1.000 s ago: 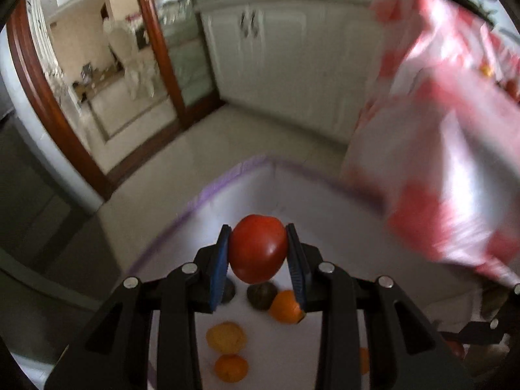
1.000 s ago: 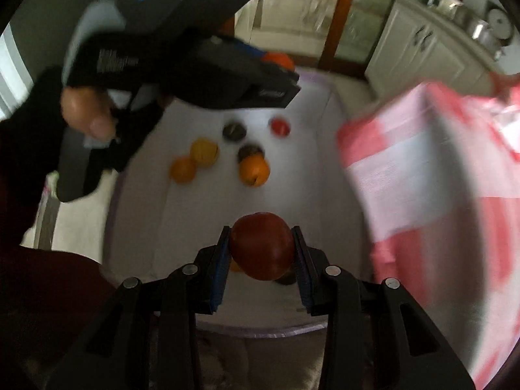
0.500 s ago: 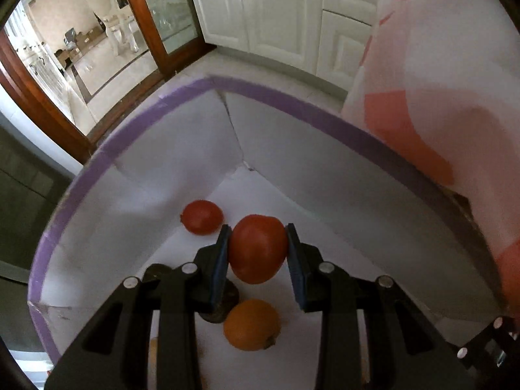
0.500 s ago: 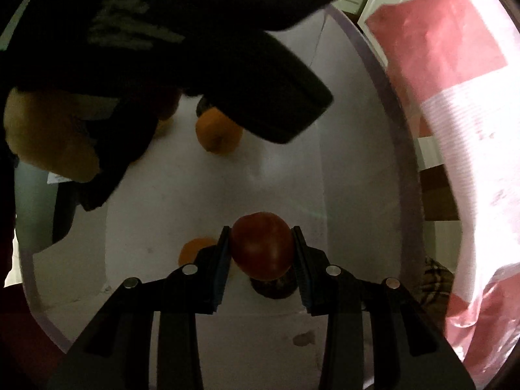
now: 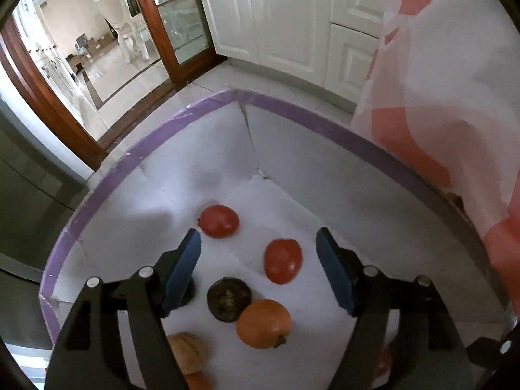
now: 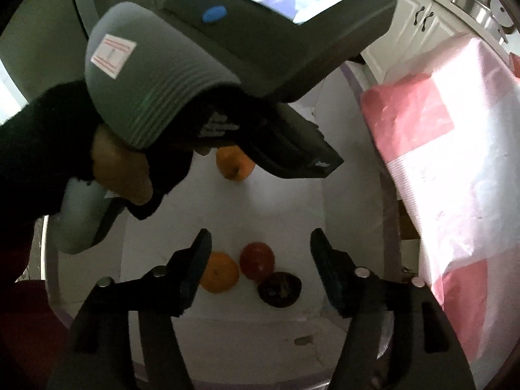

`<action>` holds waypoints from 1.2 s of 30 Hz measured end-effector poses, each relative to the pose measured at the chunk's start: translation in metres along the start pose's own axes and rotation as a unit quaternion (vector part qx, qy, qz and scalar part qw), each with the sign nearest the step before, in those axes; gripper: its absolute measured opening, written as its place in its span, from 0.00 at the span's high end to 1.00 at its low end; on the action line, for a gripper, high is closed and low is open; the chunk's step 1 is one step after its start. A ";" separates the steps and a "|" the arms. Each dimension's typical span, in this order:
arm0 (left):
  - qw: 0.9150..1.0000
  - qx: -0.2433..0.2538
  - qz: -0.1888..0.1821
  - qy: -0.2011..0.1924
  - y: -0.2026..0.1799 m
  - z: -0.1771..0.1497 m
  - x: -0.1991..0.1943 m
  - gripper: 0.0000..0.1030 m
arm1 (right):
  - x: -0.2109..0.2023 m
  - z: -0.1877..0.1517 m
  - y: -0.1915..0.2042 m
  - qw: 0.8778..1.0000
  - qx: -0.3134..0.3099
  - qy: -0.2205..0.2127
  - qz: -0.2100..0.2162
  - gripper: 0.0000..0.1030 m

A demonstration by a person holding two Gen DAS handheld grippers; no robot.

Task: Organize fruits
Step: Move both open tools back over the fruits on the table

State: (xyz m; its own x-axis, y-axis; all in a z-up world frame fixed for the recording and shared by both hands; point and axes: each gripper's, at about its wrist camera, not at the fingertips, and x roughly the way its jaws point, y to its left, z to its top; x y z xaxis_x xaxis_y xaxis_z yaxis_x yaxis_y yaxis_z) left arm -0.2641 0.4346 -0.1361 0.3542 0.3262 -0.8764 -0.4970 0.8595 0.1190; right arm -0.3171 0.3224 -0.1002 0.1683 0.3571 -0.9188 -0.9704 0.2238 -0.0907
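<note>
Tomato [image 5: 282, 261] lies between parted left hand-held gripper [image 5: 258, 268] fingers

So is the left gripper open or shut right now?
Open. The left gripper has its blue pads spread wide, gripping nothing; a red tomato lies in the box below.

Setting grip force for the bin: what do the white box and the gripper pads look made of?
White box: seemingly matte foam board, with creased walls and purple-taped rim. Left gripper pads: blue, dull, probably rubber or soft plastic.
</note>
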 end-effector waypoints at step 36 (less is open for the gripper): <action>0.938 0.076 -0.113 -0.318 -0.205 0.106 -0.280 0.02 | -0.292 -0.233 -0.239 0.863 0.357 -0.298 -0.195 0.16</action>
State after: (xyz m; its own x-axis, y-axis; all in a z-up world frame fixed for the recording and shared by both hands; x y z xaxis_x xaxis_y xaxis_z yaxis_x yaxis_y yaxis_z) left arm -0.1771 0.2090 0.1348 0.8617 0.2560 -0.4382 -0.2505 0.9655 0.0715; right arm -0.1748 -0.0465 0.1008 0.7246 0.4837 -0.4908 -0.5013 0.8587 0.1063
